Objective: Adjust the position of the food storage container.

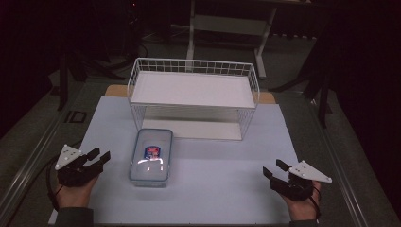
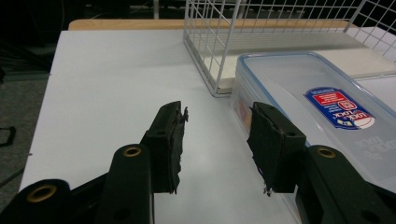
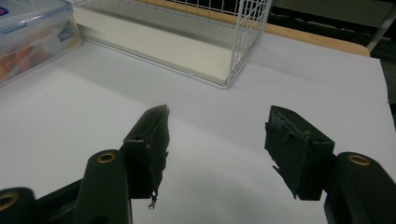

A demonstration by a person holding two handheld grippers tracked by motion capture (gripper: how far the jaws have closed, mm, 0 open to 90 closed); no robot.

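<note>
A clear plastic food box [image 1: 151,157] with a blue-rimmed lid and a red-and-blue label lies on the white table, just in front of a white wire rack [image 1: 193,97]. My left gripper [image 1: 99,155] rests on the table to the left of the box, open and empty. In the left gripper view the box [image 2: 322,107] sits right beside the right-hand jaw of my left gripper [image 2: 217,128]. My right gripper [image 1: 274,168] rests near the table's front right, open with nothing between its jaws. In the right gripper view my right gripper [image 3: 217,123] faces bare table, with the box [image 3: 32,35] far off at upper left.
The wire rack [image 3: 219,42] has a white upper shelf and a white base board, and stands at the middle back of the white table [image 1: 217,170]. A wooden edge [image 1: 116,90] shows behind it. Dark floor and furniture legs lie beyond.
</note>
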